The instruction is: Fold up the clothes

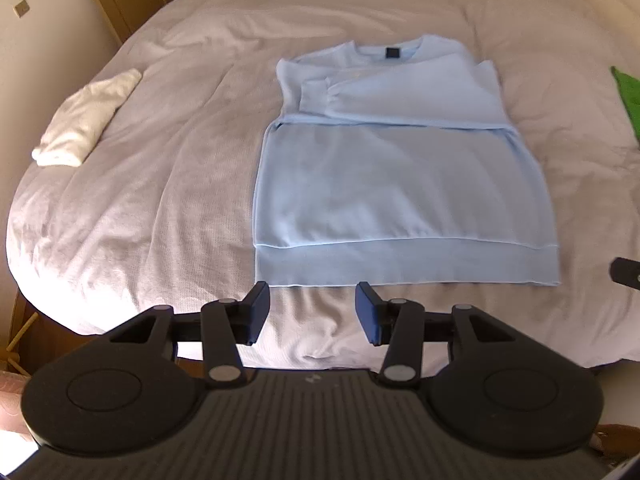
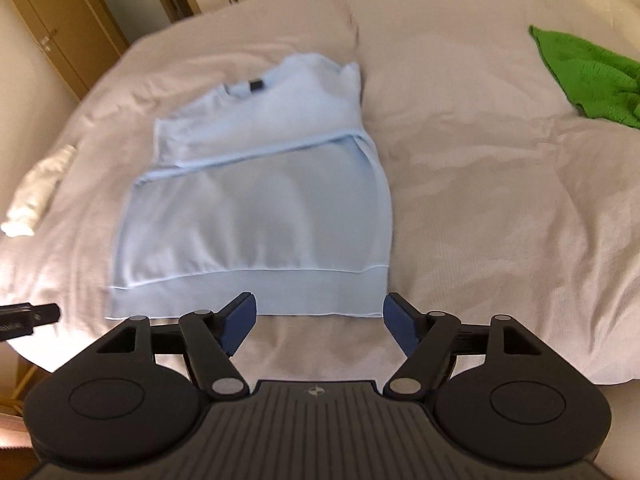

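Note:
A light blue sweatshirt [image 1: 400,184] lies flat on the bed, sleeves folded in across the chest, collar at the far end, hem band nearest me. It also shows in the right wrist view [image 2: 260,200]. My left gripper [image 1: 312,314] is open and empty, just short of the hem near its left corner. My right gripper [image 2: 318,326] is open and empty, just short of the hem near its right corner. Part of the right gripper [image 1: 626,274] shows at the right edge of the left wrist view, and part of the left gripper [image 2: 28,316] at the left edge of the right wrist view.
The bed has a wrinkled pale grey cover [image 1: 180,152]. A folded white garment [image 1: 86,118] lies at the left, also in the right wrist view [image 2: 36,190]. A crumpled green garment [image 2: 588,72] lies at the far right. Wooden wardrobe doors [image 2: 60,28] stand behind the bed.

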Motion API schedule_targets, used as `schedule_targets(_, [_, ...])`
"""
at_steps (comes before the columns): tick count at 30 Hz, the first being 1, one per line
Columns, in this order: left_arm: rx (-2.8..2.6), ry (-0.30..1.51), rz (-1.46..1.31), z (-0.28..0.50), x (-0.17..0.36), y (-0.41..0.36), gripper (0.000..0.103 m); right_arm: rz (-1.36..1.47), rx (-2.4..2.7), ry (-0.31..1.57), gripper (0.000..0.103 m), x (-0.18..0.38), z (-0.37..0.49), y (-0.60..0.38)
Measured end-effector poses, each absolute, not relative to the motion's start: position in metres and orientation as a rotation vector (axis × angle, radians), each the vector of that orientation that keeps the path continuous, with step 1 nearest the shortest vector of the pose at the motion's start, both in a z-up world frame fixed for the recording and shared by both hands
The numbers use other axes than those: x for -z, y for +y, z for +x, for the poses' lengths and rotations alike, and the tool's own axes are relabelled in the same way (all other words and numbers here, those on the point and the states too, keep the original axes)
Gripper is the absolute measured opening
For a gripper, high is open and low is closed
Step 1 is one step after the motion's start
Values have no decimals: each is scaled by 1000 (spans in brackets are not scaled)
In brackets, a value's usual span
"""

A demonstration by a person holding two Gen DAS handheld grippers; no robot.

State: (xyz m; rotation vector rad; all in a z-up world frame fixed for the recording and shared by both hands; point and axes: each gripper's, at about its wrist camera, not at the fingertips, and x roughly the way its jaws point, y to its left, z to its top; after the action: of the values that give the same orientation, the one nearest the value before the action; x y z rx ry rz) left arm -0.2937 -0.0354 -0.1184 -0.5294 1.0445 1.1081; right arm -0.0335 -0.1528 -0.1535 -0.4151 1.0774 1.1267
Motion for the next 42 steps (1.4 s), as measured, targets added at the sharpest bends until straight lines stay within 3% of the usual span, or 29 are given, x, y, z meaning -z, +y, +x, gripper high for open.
schedule_targets(4, [-1101,1018,-515,-295,101,-59,50,-390,-1149,1073,74,135,-40,-167])
schedule_targets(42, [-1092,957,-504,-312,78,-98,57,-437,-1175,1007,78,98,-81,-201])
